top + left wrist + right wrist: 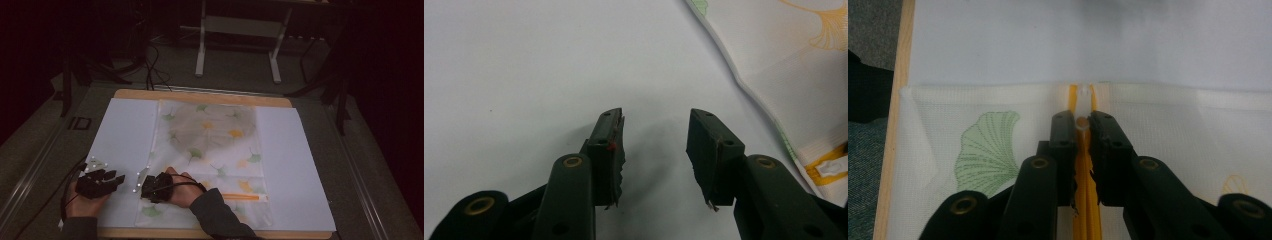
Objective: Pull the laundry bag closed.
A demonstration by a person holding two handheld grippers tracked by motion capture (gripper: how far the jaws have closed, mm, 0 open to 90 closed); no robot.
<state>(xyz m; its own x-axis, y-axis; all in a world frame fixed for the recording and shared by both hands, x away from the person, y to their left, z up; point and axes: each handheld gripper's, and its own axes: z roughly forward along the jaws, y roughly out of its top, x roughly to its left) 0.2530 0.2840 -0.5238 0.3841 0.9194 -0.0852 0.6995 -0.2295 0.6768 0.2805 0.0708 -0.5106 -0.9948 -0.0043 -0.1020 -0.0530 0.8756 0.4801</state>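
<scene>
A white mesh bag [207, 145] printed with green and yellow leaves lies flat on a white sheet [125, 130]. An orange zipper [240, 197] runs across its near part. In the right gripper view, my right gripper [1082, 119] is shut on the pale zipper pull [1081, 123], close to the bag's edge, with the orange zipper tape [1083, 200] running back under the jaws. In the high view my right gripper [146, 189] points left at the bag's left edge. My left gripper [120, 176] rests just left of it, open [655, 135] over bare sheet, holding nothing.
The sheet covers a wooden table [200, 95] whose edge shows beside the bag [895, 125]. The bag's edge [804, 65] and a bit of orange zipper [826, 167] lie right of my left jaws. Metal stand legs [201, 60] rise beyond the table.
</scene>
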